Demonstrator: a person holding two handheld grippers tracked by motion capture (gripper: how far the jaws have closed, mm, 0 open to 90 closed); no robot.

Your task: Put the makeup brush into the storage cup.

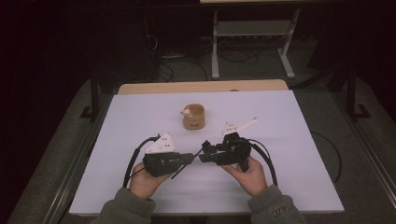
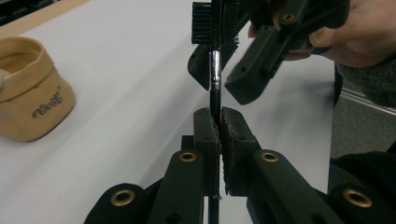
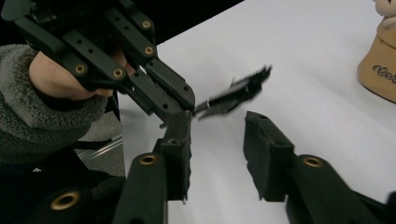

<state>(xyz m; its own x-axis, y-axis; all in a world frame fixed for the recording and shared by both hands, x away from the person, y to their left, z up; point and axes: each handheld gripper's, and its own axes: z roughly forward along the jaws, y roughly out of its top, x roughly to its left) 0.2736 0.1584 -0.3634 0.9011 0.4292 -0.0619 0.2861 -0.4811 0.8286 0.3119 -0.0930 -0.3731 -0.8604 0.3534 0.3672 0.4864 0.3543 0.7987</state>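
Black brush (image 2: 214, 56) pinched by left gripper (image 2: 219, 135) | right gripper (image 3: 219, 149) fingers spread

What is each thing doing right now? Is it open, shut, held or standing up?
left tool: shut on the thin black stick.
right tool: open, jaws apart.
thin black stick: gripped in the left tool.
tan cup: standing upright on the table, top open.

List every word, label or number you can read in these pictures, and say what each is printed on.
"CZC" or similar: on the grey sleeve cuff, small and uncertain.
Dark script logo on the tan fabric pot: too stylised and blurred to read.
Nothing legible on either set of tongs.
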